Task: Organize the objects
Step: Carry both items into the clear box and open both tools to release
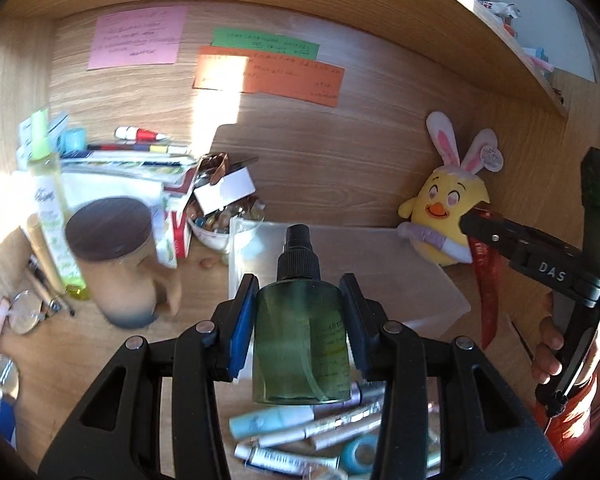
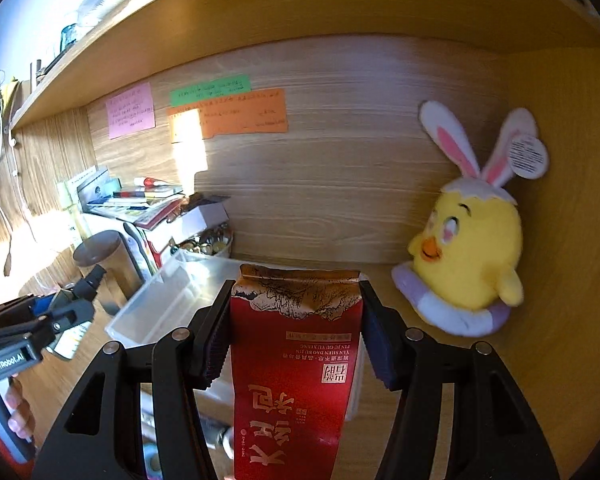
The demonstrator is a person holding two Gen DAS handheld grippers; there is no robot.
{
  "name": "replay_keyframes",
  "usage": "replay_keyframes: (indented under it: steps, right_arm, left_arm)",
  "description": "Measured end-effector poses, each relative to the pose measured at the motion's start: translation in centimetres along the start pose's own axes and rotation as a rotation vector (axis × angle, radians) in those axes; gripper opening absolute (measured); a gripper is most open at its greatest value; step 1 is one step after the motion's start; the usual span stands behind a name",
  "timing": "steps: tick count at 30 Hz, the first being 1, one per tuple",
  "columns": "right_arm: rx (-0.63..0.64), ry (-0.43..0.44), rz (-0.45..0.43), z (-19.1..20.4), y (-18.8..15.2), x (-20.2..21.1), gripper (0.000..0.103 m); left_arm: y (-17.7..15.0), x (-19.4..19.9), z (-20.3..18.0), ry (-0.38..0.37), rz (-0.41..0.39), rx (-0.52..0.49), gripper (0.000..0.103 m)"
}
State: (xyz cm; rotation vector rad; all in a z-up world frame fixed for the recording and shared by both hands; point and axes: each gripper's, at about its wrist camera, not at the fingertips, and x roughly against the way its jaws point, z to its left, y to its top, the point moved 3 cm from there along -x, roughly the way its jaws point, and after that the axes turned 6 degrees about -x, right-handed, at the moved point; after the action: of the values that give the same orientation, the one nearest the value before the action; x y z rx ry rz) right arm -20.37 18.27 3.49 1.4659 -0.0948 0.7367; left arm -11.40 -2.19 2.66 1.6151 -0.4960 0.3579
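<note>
Green spray bottle (image 1: 300, 344) sits clamped between the left gripper (image 1: 300, 320) pads, jaws partly closed on its body, black pump top pointing away from the camera, held clear above the desk (image 1: 308, 168). Red foil pouch (image 2: 296, 360) is pinched the same way in the right gripper (image 2: 296, 336), jaws about half closed on its sides, crimped top edge facing forward, print upside down in that view.

Below the left gripper: a heap of tubes and pens (image 1: 300, 432) on the desk. Just beyond the bottle, a clear plastic bin (image 1: 340, 264), also visible past the pouch in the right view. Left of the bin: brown-lidded jar (image 1: 112, 256), tall yellow-green spray bottle (image 1: 54, 216), a bowl of small trinkets (image 1: 216, 228), stacked books and papers (image 1: 120, 160). Glasses (image 1: 26, 312) near the left edge.

Yellow chick plush with bunny ears (image 2: 468, 252) leans against the right side wall, just beside the bin's far corner. Pink, green and orange notes (image 1: 268, 64) stuck on the back panel. A hand (image 1: 548, 344) grips the right gripper's handle.
</note>
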Motion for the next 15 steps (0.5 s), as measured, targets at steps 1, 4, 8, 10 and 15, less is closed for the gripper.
replay_keyframes:
  steps: [1,4,8,10,15]
  right_arm:
    - [0.0,0.0,0.005,0.1,0.3,-0.4,0.054]
    - [0.005,0.0,0.024,0.4,1.1,-1.9,0.054]
    - [0.028,-0.032,0.028,0.7,2.1,-3.7,0.054]
    - [0.036,-0.051,0.024,0.7,2.6,-4.5,0.054]
    - [0.062,-0.083,0.023,1.0,2.9,-6.6,0.054]
  left_arm:
    - [0.3,-0.3,-0.1,0.001,0.001,-0.002,0.041]
    - [1.3,-1.7,-0.2,-0.003,0.013,-0.012,0.041]
    - [2.2,-4.0,-0.3,-0.006,0.05,-0.02,0.041]
    - [2.5,-5.3,-0.3,-0.001,0.072,-0.024,0.041]
    - [2.6,-8.3,-0.2,0.002,0.126,-0.028,0.041]
